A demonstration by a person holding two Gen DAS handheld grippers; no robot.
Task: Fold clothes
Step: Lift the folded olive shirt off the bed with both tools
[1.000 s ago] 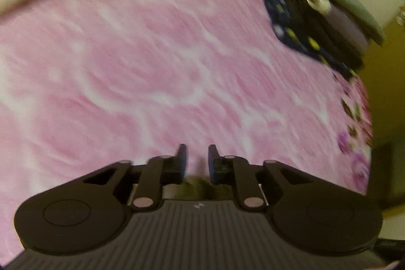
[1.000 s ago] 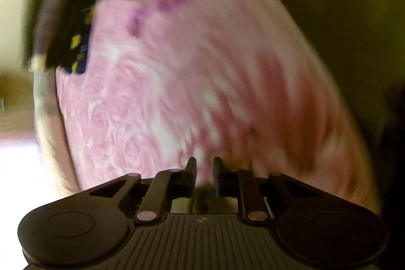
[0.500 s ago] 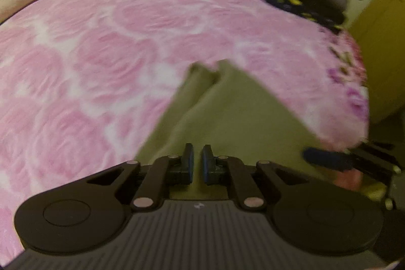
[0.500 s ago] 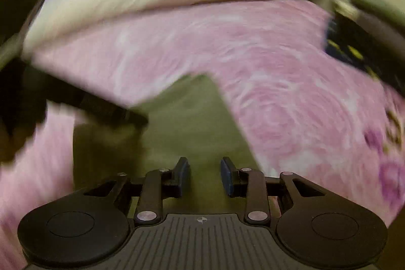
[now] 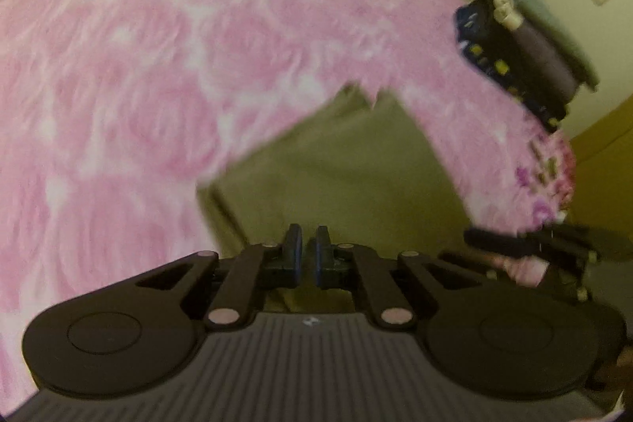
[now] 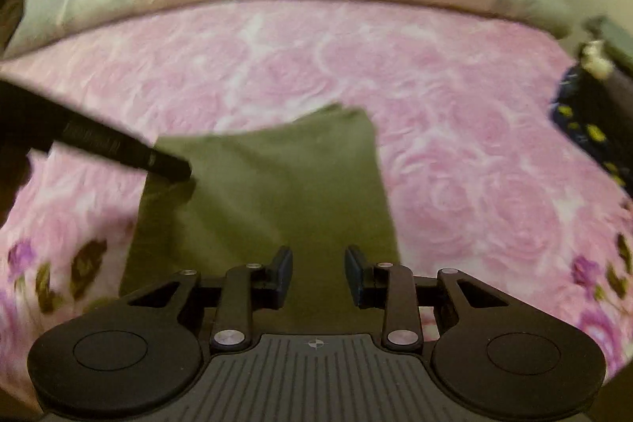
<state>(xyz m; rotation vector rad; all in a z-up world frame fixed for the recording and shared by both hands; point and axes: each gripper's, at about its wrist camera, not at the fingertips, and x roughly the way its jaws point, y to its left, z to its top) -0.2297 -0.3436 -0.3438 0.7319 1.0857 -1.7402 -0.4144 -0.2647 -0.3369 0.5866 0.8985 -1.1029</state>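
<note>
Both tongs point steeply down over the bed (image 6: 395,74), the olive garment (image 6: 277,184) serving as landmark; the left tongs (image 5: 307,256) hang over the garment's near left part, the right tongs (image 6: 318,275) over its near edge; in the right wrist view the left tongs' dark tip touches the garment's left edge. The garment lies folded and flat on the pink rose bedspread (image 5: 158,66), well apart from the stack of folded clothes (image 5: 526,54) at the bed's far right corner. The left tongs are pressed together, and whether cloth is pinched between them I cannot tell; the right tongs stand partly apart, gripping nothing.
</note>
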